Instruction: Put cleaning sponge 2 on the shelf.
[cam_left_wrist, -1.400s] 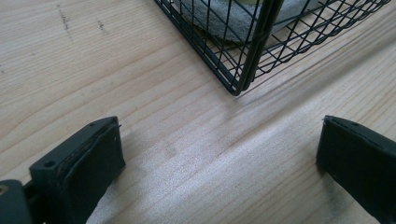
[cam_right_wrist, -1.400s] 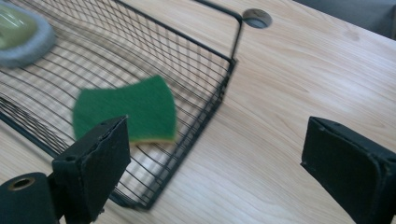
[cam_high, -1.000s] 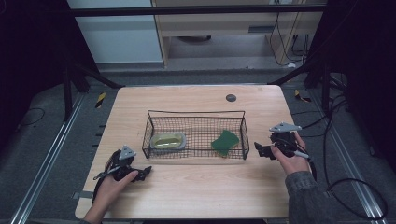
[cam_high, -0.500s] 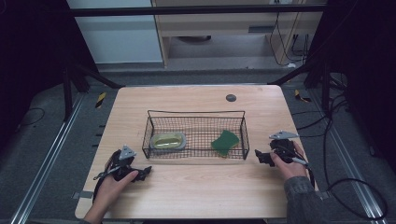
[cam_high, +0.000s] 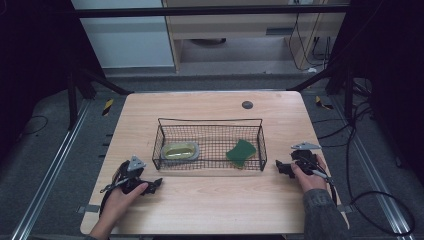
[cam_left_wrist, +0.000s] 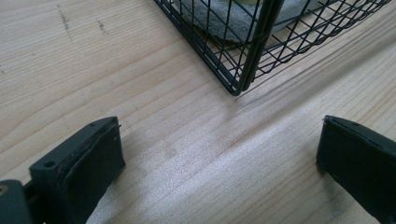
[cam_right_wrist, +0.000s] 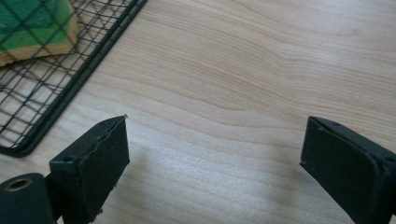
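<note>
- High view: at the left, the person's left hand holds the left gripper (cam_high: 156, 183), a black two-jaw tool with a grey three-cornered plate on top, low over the pale wooden table (cam_high: 210, 210) just off the near left corner of the basket
- Left gripper view: its two matte black, blocky jaws stand spread wide with nothing but bare, fine-grained wood between them; the basket's corner post rises just beyond them
- High view: in the middle of the table stands the black wire-mesh basket (cam_high: 210, 121), rectangular, with a thin rod rim and an open square grid for walls and floor
- In its left half lies a shallow grey oval dish (cam_high: 180, 151) with something yellowish-green in it; I cannot tell what that is
- In its right half lies the green scouring sponge (cam_high: 240, 152), flat and angular; in the right gripper view its rough green face sits on a yellow foam layer (cam_right_wrist: 32, 28) behind the mesh
- Behind the basket a small dark round disc (cam_high: 247, 105) sits in the tabletop
- At the right, the person's right hand holds the right gripper (cam_high: 278, 167) close to the table, just beside the basket's right end and not touching it
- Right gripper view: its black jaws are wide apart over smooth wood, holding nothing; the sponge lies beyond the left jaw, inside the basket
</note>
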